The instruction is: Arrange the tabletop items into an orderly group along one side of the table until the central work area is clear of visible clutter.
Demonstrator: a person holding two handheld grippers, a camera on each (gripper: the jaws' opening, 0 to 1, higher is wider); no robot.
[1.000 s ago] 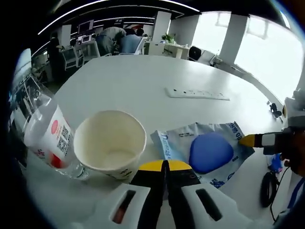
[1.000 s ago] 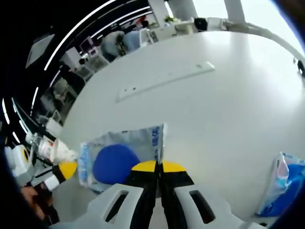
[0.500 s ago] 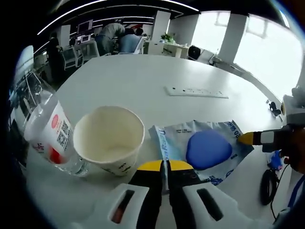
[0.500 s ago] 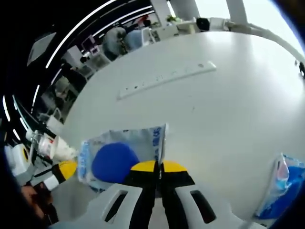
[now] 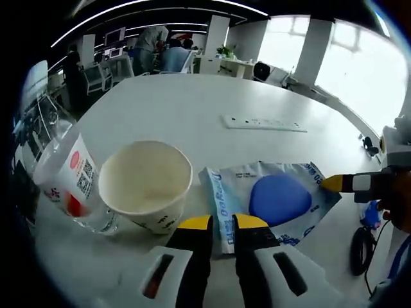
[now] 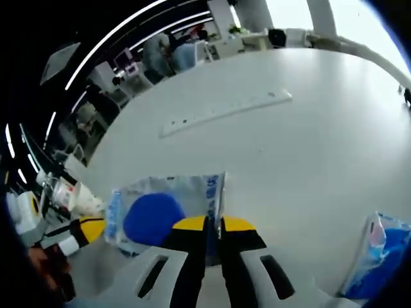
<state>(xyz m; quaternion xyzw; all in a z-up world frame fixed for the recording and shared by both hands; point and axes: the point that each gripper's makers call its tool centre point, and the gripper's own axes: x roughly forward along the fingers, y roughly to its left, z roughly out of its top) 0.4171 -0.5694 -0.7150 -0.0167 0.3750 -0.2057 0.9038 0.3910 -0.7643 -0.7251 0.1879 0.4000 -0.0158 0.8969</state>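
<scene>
Cup empty; pouch w/ blue pad, bottle beside.

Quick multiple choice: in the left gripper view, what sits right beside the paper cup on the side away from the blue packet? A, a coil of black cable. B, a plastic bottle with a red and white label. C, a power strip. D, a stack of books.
B: a plastic bottle with a red and white label lies tilted against the paper cup, opposite the blue packet on the white table.
</scene>
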